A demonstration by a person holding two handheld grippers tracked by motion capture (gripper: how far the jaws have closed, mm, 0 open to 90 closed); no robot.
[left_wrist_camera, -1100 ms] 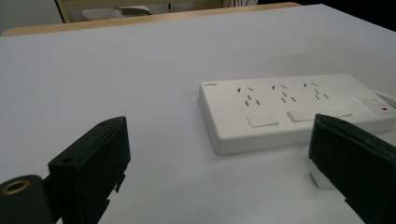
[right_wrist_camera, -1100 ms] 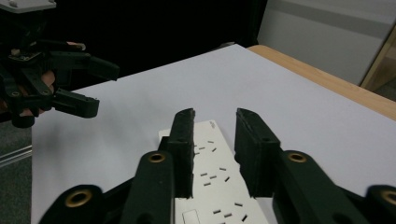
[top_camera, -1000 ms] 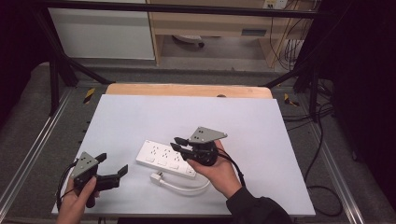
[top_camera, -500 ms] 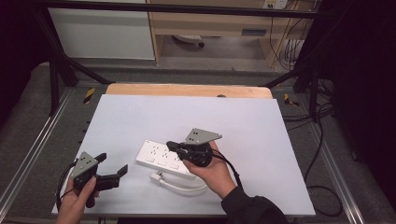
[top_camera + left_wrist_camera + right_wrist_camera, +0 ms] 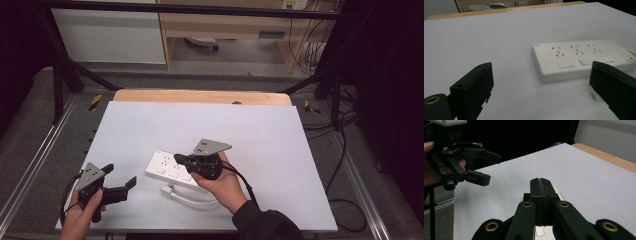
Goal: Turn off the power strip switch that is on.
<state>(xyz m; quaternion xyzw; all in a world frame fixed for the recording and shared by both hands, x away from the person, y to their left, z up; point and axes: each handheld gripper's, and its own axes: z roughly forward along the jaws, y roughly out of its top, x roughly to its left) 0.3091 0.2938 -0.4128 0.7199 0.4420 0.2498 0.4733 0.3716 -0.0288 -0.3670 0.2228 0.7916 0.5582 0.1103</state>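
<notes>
Left gripper [image 5: 121, 181] sits near the table's [image 5: 260, 125] front left corner, jaws spread wide with nothing between them. Just right of it, the power strip [image 5: 172, 170] lies flat, cord [image 5: 187, 197] curling at its front. Right gripper [image 5: 179, 160] hangs over the strip, jaws pressed together, empty.

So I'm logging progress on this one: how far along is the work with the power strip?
Early on. Done: nothing visibly; the white power strip lies flat on the table, its plug loose beside it. In hand: the right gripper, jaws shut and empty, hovers over the strip's top. The left gripper waits open, off to the side. Left: actually pressing or gripping anything on the strip.
</notes>
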